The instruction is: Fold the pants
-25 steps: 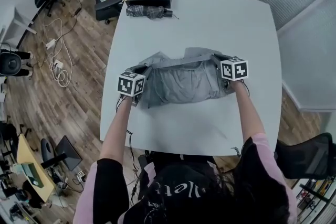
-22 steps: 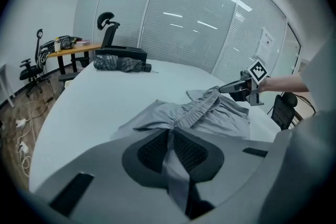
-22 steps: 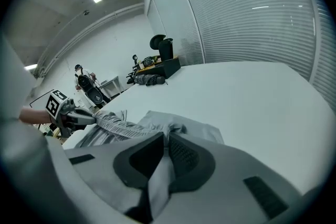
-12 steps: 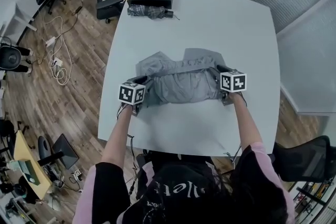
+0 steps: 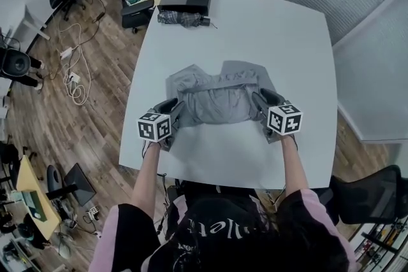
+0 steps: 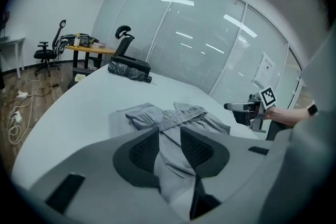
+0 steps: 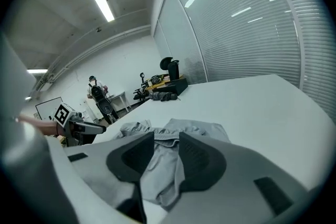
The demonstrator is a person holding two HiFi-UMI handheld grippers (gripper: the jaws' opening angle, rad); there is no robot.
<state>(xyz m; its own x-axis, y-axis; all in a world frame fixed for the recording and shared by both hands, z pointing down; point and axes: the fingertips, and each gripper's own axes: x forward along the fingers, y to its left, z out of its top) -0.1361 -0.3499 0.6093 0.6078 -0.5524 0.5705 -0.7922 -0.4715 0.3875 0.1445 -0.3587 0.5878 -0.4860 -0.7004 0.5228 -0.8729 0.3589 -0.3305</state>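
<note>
Opening hand-held grippers, pants seemingly ungripped

I see the grey pants lying folded into a rumpled, roughly rectangular bundle, flat near the middle of the white desk.

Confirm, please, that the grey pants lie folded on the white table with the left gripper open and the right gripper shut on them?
Not quite: the right gripper is open too. The right gripper view shows its fingers apart, the pants loose beyond them. Both grippers have just been opening. The rest holds: left gripper open, pants folded on the white table.
</note>
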